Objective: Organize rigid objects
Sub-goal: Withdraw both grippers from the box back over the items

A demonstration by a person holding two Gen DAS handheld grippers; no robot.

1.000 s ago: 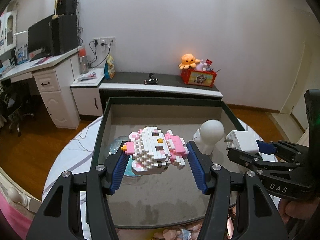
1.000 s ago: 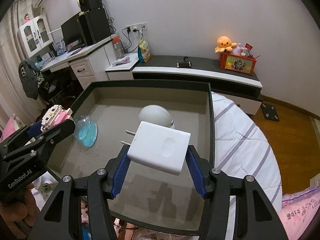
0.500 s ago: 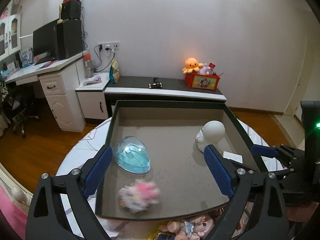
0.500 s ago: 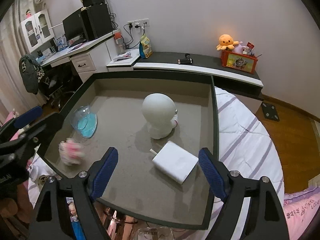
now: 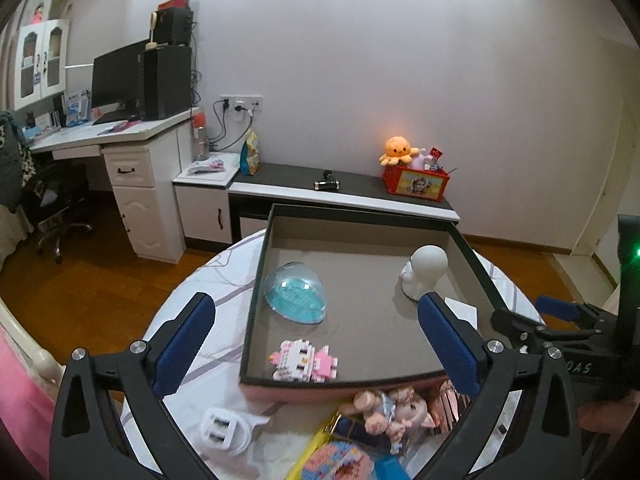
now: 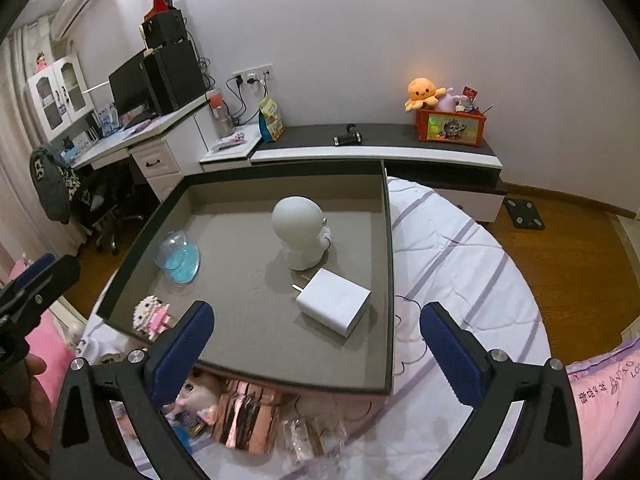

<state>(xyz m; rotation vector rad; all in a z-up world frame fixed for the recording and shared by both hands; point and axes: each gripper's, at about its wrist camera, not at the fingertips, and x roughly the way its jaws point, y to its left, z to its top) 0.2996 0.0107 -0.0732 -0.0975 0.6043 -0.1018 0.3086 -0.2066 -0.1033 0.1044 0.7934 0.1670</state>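
A dark tray [image 5: 256, 280] [image 6: 388, 264] with a grey floor sits on the round table. In it lie a pink-and-white brick-built cat figure [image 5: 305, 365] [image 6: 153, 314], a white plug adapter [image 6: 334, 301], a white round-headed figure [image 5: 425, 271] [image 6: 301, 230] and a clear blue dome [image 5: 297, 293] [image 6: 179, 255]. My left gripper [image 5: 316, 348] is open and empty, held above the tray's near edge. My right gripper [image 6: 316, 340] is open and empty, above the tray's near edge, close to the adapter.
Loose items lie on the striped tablecloth before the tray: a white charger [image 5: 221, 428], a small doll [image 5: 386, 404], a colourful block pack [image 5: 340, 460], copper foil packets [image 6: 244, 412]. A desk and a low cabinet stand behind, with a red toy box [image 5: 416, 184].
Both grippers opened and pulled back and up. The brick cat figure dropped into the tray's near left part, and the white adapter landed beside the round-headed figure.
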